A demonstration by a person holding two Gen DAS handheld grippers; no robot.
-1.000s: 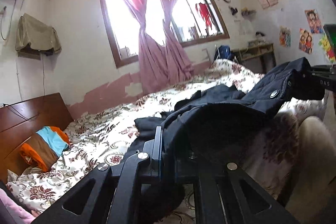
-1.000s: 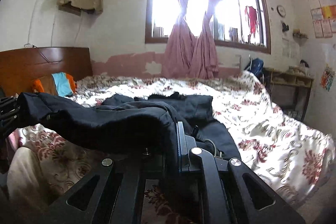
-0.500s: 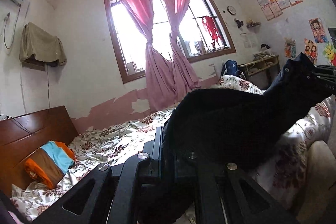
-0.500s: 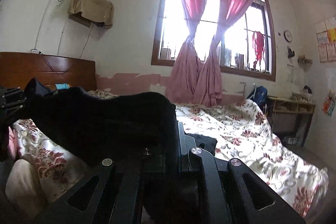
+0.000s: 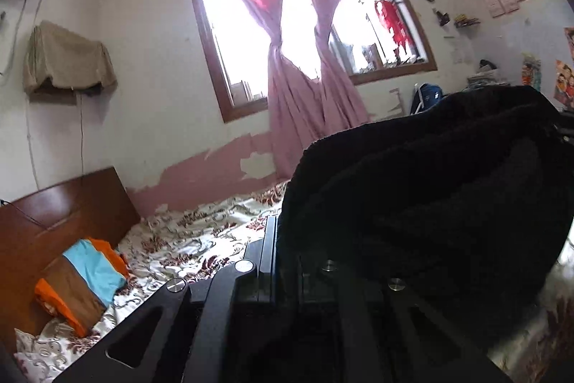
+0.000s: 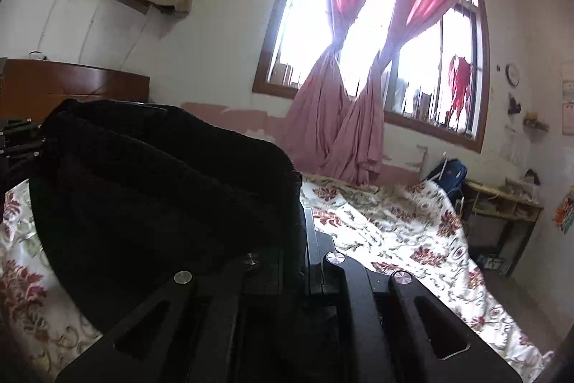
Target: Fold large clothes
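Observation:
A large dark navy jacket (image 5: 430, 196) hangs lifted between both grippers, above the floral bed. My left gripper (image 5: 283, 239) is shut on one edge of it; the cloth spreads right toward the other gripper at the frame's right edge. In the right wrist view the same jacket (image 6: 161, 189) fills the left half, and my right gripper (image 6: 301, 239) is shut on its edge. The left gripper shows at the far left (image 6: 18, 139). The fingertips are buried in cloth.
The bed with a floral quilt (image 6: 394, 228) lies below. A wooden headboard (image 5: 53, 214) and an orange, blue and brown folded cloth (image 5: 82, 279) are at the left. A window with pink curtains (image 5: 305, 42), a desk (image 6: 502, 203) and a blue backpack (image 6: 448, 171) stand beyond.
Both grippers have risen with the jacket. It lay partly on the bed a second ago and now hangs off it, blocking more of each view.

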